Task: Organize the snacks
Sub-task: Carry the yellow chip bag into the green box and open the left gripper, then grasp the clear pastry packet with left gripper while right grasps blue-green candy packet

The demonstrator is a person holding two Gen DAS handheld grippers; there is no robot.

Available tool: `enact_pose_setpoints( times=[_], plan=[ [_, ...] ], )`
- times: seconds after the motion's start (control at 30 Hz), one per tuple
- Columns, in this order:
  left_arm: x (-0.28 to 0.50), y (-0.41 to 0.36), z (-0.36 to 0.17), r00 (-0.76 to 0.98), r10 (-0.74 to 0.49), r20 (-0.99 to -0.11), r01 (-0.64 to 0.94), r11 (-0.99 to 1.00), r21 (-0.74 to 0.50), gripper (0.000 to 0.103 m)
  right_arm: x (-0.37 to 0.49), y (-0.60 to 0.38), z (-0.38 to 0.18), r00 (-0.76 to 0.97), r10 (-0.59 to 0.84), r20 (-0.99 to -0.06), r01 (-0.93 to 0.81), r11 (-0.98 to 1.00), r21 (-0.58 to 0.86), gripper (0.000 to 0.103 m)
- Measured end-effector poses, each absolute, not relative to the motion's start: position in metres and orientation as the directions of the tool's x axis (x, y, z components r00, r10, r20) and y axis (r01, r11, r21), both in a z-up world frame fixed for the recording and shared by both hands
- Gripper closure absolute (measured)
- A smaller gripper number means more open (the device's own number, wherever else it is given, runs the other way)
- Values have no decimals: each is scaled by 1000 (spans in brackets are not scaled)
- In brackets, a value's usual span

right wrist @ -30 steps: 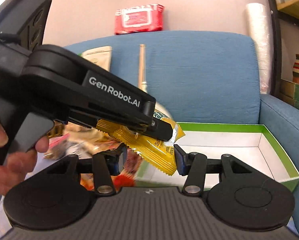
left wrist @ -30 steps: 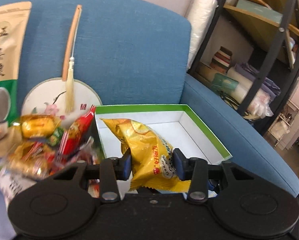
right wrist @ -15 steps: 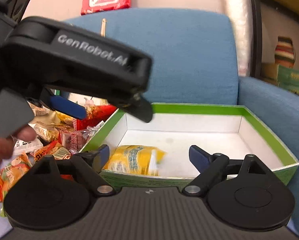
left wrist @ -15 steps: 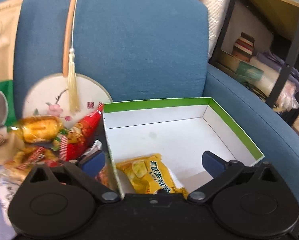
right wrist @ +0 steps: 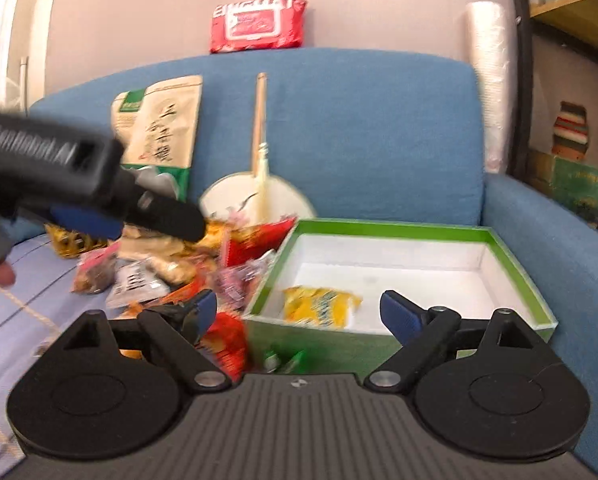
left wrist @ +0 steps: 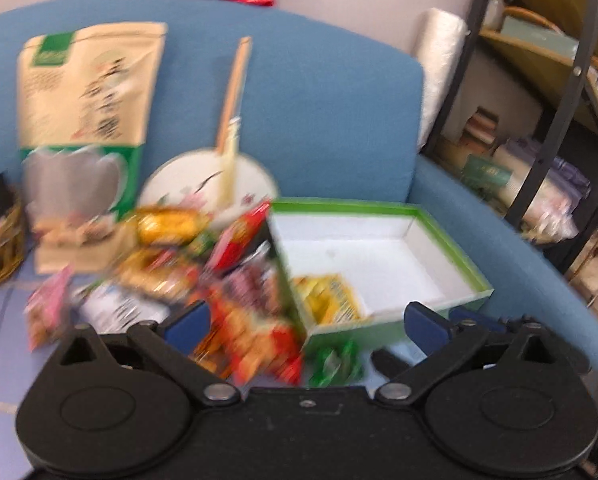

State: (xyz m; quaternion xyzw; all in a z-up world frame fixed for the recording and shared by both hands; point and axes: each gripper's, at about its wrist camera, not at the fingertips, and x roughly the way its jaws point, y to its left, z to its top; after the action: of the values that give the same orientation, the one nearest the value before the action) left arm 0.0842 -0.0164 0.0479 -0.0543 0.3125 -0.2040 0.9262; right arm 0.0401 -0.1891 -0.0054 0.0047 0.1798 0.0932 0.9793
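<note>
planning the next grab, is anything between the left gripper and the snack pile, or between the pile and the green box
Nothing visible blocks either path. The left gripper is open just above the snack pile. The pile lies against the left wall of the green box, which is open-topped and holds only a yellow packet.

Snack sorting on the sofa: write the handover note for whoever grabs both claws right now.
Left claw: open, empty, above the pile's near edge.
Right claw: open, empty, facing the box.
Green box: on the sofa seat, holds one yellow snack packet in its near-left corner.
Snack pile: loose, left of the box; a green wrapper lies in front of the box.
Done: one packet boxed.
Left: move the remaining snacks into the box.
</note>
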Motion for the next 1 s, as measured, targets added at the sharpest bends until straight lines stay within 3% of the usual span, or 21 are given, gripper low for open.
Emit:
enact_pose_setpoints(
  times=[0.13, 0.33, 0.5, 0.83, 1.0],
  plan=[
    [61, 9, 30, 738, -347, -579, 296, 937, -185, 0, 34, -176, -28, 870, 253, -424, -230, 967, 106, 0],
    [60, 36, -12, 674, -326, -663, 224, 945, -237, 0, 42, -142, -50, 804, 327, -496, -335, 939, 77, 0],
    [61, 51, -22, 690, -315, -651, 231, 949, -213, 0, 51, -129, -66, 737, 396, -548, -384, 912, 142, 0],
    [61, 101, -17, 699, -299, -649, 164, 951, -262, 0, 55, -102, -75, 715, 450, -535, -474, 874, 101, 0],
    [64, 106, -33, 622, -375, -687, 168, 921, -351, 0, 62, -89, -74, 753, 420, -506, -476, 879, 22, 0]
  ],
)
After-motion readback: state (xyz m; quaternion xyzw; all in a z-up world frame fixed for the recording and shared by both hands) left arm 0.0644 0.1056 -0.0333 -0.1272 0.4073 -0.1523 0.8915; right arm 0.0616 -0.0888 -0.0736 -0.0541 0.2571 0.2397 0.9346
